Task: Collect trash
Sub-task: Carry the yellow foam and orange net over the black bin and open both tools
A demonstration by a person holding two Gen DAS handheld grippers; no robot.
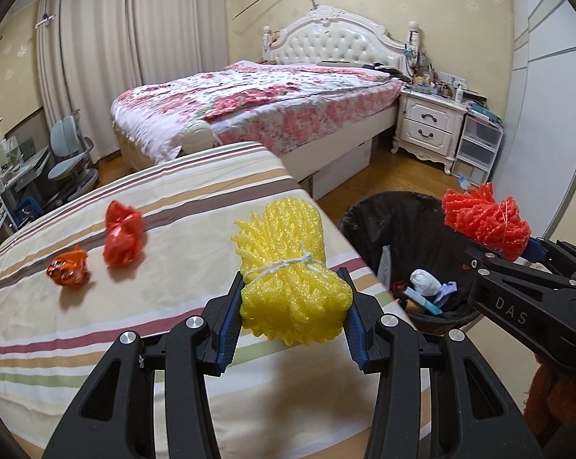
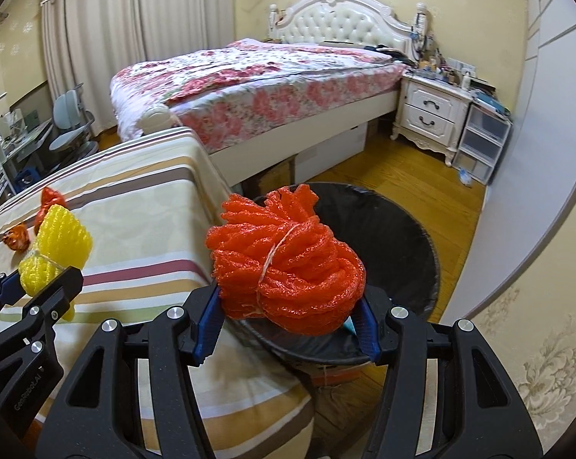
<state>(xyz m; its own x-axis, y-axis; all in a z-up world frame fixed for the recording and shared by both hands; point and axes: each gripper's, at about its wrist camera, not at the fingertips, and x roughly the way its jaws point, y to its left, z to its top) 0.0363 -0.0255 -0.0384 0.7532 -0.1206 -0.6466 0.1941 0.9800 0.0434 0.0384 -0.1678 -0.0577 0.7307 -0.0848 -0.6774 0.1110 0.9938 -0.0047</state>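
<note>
Orange foam netting bundle (image 2: 288,264) sits clamped between our right gripper (image 2: 288,306) fingers, bin (image 2: 414,244) directly beyond them. Yellow foam netting bundle (image 1: 292,287) is pinched in our left gripper (image 1: 293,315), bin right of its fingers. Step in hand: carrying to bin; next, we judge, spread right fingers to drop.

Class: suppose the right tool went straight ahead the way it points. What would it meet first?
Probably the far inner wall of the black trash bin: the right tool, shut on the orange foam bundle, points over its near rim. Depth is uncertain.
</note>
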